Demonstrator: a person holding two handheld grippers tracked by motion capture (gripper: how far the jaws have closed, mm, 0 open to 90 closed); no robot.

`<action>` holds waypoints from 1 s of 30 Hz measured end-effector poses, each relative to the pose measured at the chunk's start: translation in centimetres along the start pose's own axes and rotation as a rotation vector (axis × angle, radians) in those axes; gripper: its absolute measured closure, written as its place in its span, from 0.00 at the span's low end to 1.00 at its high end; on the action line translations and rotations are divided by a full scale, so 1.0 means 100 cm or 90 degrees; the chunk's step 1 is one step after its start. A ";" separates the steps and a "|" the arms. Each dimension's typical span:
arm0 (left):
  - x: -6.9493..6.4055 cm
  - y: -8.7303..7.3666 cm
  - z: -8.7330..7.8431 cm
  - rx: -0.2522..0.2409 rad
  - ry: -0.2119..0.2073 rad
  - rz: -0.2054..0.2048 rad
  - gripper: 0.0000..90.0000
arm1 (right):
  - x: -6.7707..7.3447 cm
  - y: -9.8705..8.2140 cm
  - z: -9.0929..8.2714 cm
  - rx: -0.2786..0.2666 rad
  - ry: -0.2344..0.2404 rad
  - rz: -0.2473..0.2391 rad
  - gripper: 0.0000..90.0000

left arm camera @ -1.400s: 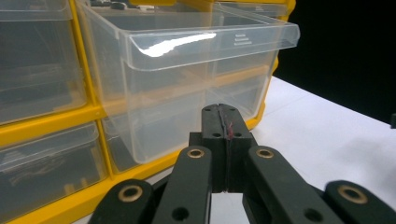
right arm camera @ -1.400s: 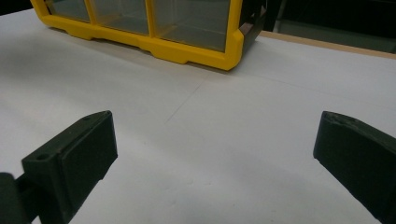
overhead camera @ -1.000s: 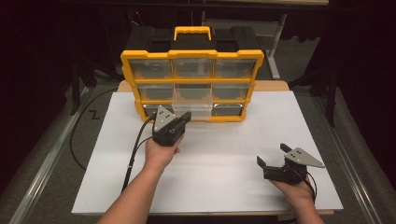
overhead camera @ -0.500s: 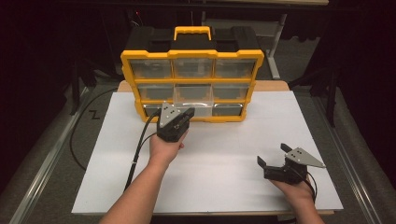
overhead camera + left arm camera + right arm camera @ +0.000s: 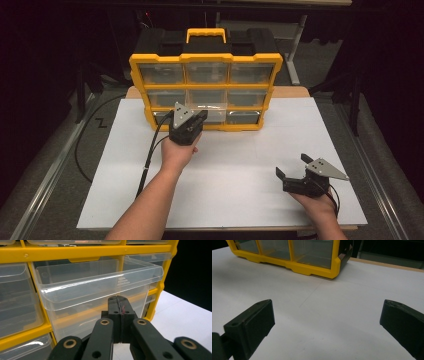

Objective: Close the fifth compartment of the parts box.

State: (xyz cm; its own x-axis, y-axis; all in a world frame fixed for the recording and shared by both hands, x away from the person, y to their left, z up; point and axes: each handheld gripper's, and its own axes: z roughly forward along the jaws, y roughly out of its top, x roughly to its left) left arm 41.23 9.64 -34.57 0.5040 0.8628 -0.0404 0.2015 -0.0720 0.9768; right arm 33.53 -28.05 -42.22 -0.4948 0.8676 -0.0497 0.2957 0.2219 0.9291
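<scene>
A yellow and black organiser cabinet (image 5: 206, 59) with clear drawers stands at the back of the white table top. Its middle drawer (image 5: 209, 106) sticks out a little from the frame. My left gripper (image 5: 199, 118) is shut, jaws pressed together with nothing visible between them. In the left gripper view its tips (image 5: 119, 300) sit right in front of the clear drawer (image 5: 100, 280), just below the drawer's front lip. My right gripper (image 5: 293, 166) stands open near the front right of the table, with bare white surface between its jaws (image 5: 327, 312).
White sheet (image 5: 240, 165) covers the table in front of the cabinet. The cabinet's yellow bottom corner (image 5: 332, 271) lies well ahead of the right gripper. A black cable (image 5: 150, 150) trails from the left gripper off the left side. Dark floor surrounds the table.
The left gripper has edged a little forward toward the cabinet's middle drawer. The right gripper has stayed where it was, still open.
</scene>
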 end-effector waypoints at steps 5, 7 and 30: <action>0.003 0.004 0.004 -0.002 0.009 -0.004 1.00 | 0.000 0.000 0.000 -0.001 -0.001 0.000 0.01; 0.004 0.006 0.006 -0.001 0.013 -0.006 1.00 | 0.000 0.000 0.000 -0.001 -0.001 -0.002 0.01; 0.023 0.015 0.026 0.005 0.050 -0.018 1.00 | 0.001 0.000 0.000 -0.001 0.000 0.000 0.01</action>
State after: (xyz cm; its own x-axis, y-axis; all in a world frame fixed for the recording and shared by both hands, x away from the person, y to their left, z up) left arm 44.91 10.25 -33.79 0.4314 0.9007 -0.0509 0.2213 -0.0509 0.9739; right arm 33.47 -27.96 -42.22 -0.4944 0.8677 -0.0504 0.2936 0.2213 0.9299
